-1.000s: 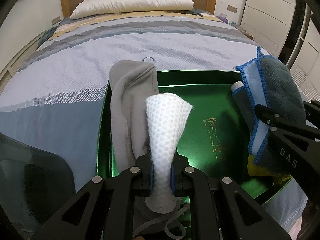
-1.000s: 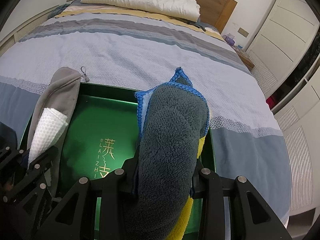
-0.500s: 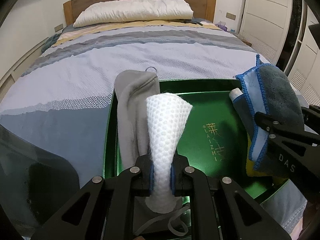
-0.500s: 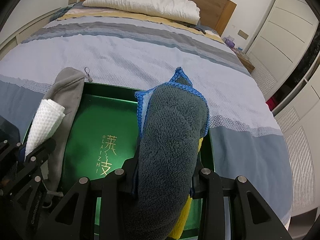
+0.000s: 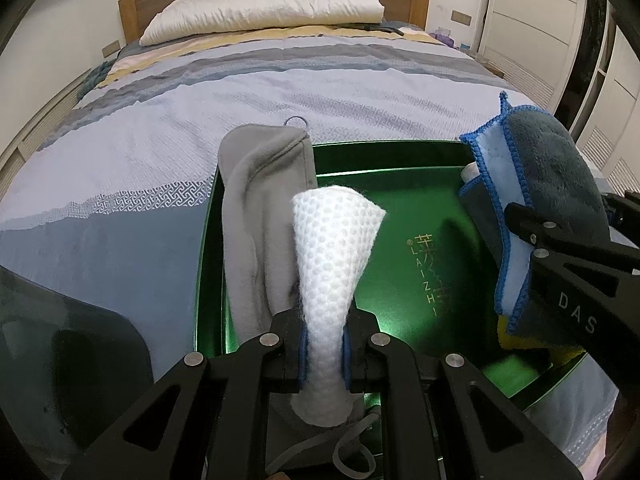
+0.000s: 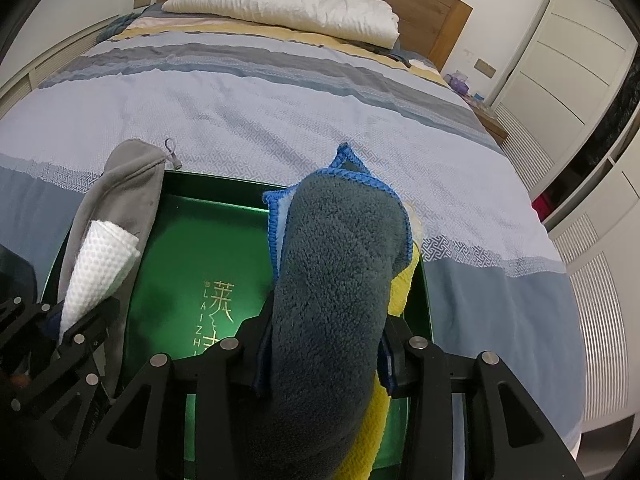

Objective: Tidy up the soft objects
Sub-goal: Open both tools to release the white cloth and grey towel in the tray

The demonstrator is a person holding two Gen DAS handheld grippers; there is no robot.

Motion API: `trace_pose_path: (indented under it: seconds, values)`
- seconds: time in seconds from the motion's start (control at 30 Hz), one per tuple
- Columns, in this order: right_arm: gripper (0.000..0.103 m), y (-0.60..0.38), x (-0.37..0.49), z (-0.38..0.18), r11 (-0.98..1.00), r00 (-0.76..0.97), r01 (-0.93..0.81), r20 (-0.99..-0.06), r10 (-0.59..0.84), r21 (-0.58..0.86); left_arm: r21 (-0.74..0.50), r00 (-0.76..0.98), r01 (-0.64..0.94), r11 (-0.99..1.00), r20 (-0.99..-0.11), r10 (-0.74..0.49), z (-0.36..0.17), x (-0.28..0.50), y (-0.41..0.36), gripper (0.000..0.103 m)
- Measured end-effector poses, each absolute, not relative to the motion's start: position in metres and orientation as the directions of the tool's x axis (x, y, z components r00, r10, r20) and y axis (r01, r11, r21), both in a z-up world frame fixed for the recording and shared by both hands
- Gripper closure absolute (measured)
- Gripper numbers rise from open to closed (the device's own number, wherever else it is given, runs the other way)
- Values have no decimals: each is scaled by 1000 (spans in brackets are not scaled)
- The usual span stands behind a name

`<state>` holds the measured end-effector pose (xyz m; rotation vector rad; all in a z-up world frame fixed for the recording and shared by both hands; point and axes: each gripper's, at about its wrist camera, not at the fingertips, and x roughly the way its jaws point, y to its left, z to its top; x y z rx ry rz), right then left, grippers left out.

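A green tray [image 5: 400, 184] [image 6: 192, 240] with gold lettering lies on the bed. My left gripper [image 5: 324, 354] is shut on a rolled white mesh cloth [image 5: 332, 248] [image 6: 100, 264] over the tray's left side. A grey fleece cloth [image 5: 260, 200] [image 6: 124, 188] lies beside it along the tray's left wall. My right gripper [image 6: 324, 344] is shut on a rolled dark grey towel with blue edging [image 6: 340, 264] [image 5: 556, 176] over the tray's right side. A yellow cloth [image 6: 400, 288] lies under the towel.
The bed [image 5: 240, 92] has a striped blue and grey cover and a white pillow [image 5: 264, 4] at the wooden headboard. White wardrobe doors [image 6: 560, 40] stand to the right. A dark object [image 5: 60, 344] sits at the lower left.
Both views have tilted up and drawn back a little, so more of the bed and headboard shows. Both grippers stay shut on their cloths.
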<state>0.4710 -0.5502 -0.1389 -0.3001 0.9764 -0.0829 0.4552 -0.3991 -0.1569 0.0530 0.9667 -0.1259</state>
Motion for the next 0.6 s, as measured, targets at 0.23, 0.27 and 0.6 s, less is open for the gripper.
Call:
trace_pose_path:
  seconds: [0.23,0.27,0.6]
  values:
    - [45,-551,470,-136,956,572,-53,-794,-207,-287,-10,558,129,992,-826,-81,-157,455,-400,92]
    - [44,-550,470,-136,956,573,-54,-793,-206,-288,-11,558,129,992,-826,-82,-157,455,-400,92]
    - [43,-551,467,-127,957,587,-47,-783,-206,-288,-22,551,134,991,-829,-93,-157,457,-400,84]
